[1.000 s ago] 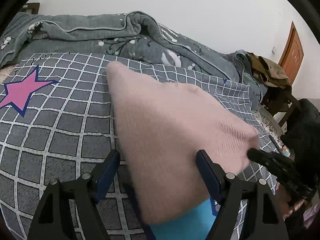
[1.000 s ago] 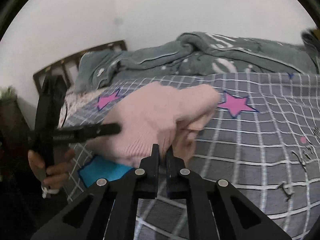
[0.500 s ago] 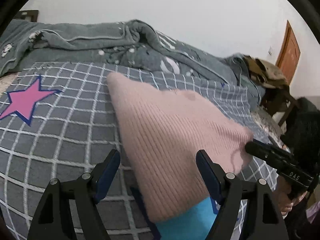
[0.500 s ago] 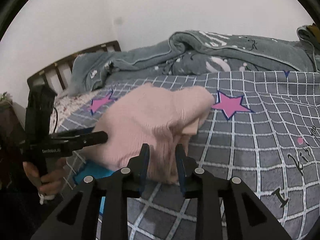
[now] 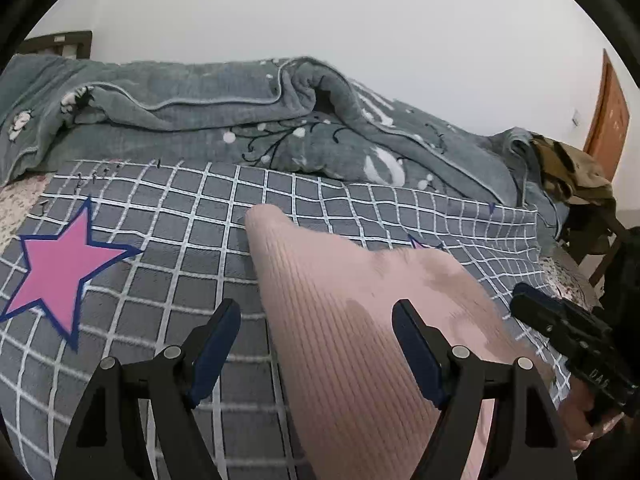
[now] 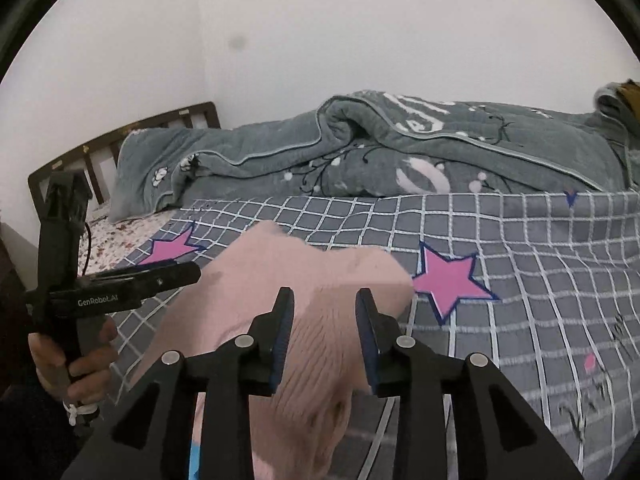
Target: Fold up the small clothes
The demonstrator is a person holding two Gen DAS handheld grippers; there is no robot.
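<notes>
A pink ribbed knit garment (image 5: 360, 340) lies folded on the grey checked bedspread (image 5: 168, 248). It also shows in the right wrist view (image 6: 304, 280). My left gripper (image 5: 316, 316) is open and empty, its jaws wide apart over the garment's near left part. My right gripper (image 6: 324, 298) is open, its jaws on either side of the garment's near end without holding it. The right gripper's body shows at the right edge of the left wrist view (image 5: 568, 336). The left gripper's body shows at the left of the right wrist view (image 6: 120, 284).
A rumpled grey quilt (image 5: 240, 120) lies along the wall behind the bedspread (image 6: 520, 280). Pink stars (image 5: 60, 268) mark the spread. A wooden headboard (image 6: 120, 136) stands at the left. A chair with clothes (image 5: 572, 172) and a door (image 5: 608, 108) are at the right.
My right gripper opened and let go of the pink garment, which now lies flatter on the bed. Both grippers drew back a little.
</notes>
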